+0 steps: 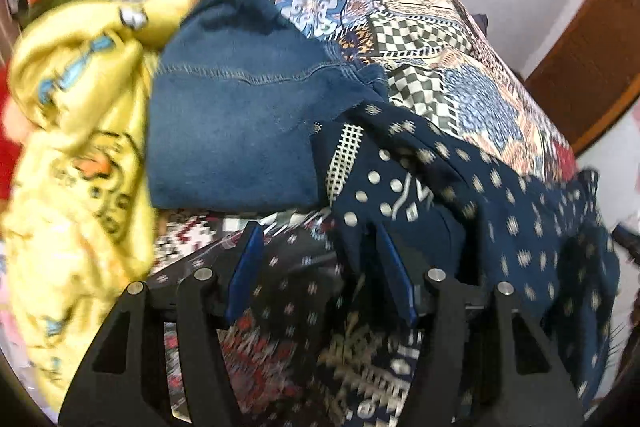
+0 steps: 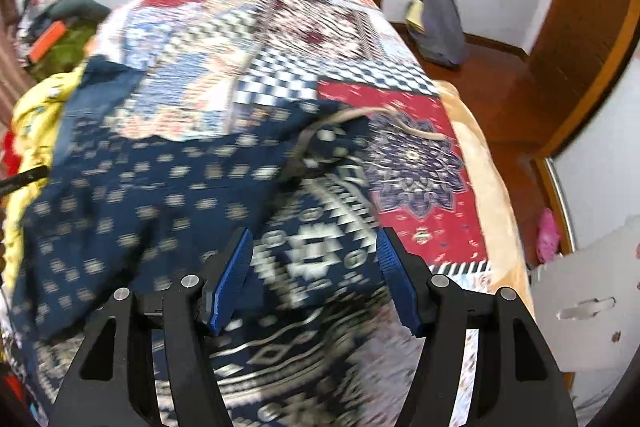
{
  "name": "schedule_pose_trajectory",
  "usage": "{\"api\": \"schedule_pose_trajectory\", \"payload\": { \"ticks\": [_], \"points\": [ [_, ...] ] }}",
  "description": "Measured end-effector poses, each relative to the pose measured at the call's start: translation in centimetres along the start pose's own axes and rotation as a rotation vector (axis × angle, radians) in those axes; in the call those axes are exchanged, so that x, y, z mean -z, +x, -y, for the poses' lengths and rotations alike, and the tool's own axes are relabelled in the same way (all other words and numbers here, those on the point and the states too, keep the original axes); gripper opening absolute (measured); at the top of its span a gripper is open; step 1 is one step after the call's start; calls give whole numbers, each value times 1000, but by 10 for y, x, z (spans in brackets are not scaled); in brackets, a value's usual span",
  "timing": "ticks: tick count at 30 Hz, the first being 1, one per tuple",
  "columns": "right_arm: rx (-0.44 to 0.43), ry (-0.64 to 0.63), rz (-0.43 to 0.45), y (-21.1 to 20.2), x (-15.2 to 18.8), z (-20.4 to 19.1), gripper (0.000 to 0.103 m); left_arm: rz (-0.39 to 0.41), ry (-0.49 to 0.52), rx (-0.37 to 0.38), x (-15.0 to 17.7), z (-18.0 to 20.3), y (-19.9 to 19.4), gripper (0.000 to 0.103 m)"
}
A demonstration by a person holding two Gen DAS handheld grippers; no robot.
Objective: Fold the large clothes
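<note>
A navy garment with small pale motifs lies rumpled on the patchwork bedspread. My left gripper hovers open at its left edge. A fold of the navy cloth hangs against the right finger, and nothing is pinched. Folded blue jeans lie just beyond the fingers. In the right wrist view the same navy garment spreads to the left, with a pale drawstring on it. My right gripper stands open above navy cloth with a large white pattern, holding nothing. Both views are blurred.
A yellow printed garment is heaped left of the jeans. A pile with an orange item sits at the far left. Right of the bed are a wooden floor, a grey bag, a pink thing and a white board.
</note>
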State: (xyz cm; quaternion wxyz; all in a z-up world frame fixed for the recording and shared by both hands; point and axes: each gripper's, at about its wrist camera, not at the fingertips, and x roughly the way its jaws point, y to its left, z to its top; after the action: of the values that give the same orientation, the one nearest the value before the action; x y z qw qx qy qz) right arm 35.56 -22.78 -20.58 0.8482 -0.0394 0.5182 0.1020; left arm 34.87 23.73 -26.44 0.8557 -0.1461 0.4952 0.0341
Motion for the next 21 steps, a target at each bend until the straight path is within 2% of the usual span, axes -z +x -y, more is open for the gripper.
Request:
{"api": "schedule_pose_trajectory", "payload": {
  "ticks": [4, 8, 10, 13, 15, 16, 18, 19, 20, 21],
  "points": [
    [-14, 51, -42, 27, -9, 12, 60, -48, -51, 105, -9, -4, 26, 58],
    [-94, 125, -74, 45, -11, 19, 60, -102, -76, 177, -16, 1, 48, 58],
    [-120, 145, -77, 52, -12, 19, 60, -107, -96, 208, -19, 2, 55, 58],
    [-123, 143, -61, 56, -19, 13, 60, -106, -103, 245, -23, 5, 63, 52],
    [-131, 132, -60, 59, -22, 9, 60, -109, -104, 272, -26, 6, 67, 41],
    [-137, 120, -57, 61, -25, 5, 60, -106, -111, 286, -26, 6, 68, 39],
    [-136, 109, -42, 65, -27, 3, 56, -98, -108, 295, -28, 8, 66, 25],
    [-128, 111, -40, 68, -29, 4, 49, -88, -93, 279, -28, 12, 63, 23],
    [-114, 113, -41, 70, -30, 3, 40, -76, -70, 264, -28, 16, 60, 14],
    [-106, 117, -40, 69, -31, 2, 37, -59, -49, 246, -28, 20, 56, 9]
  ]
}}
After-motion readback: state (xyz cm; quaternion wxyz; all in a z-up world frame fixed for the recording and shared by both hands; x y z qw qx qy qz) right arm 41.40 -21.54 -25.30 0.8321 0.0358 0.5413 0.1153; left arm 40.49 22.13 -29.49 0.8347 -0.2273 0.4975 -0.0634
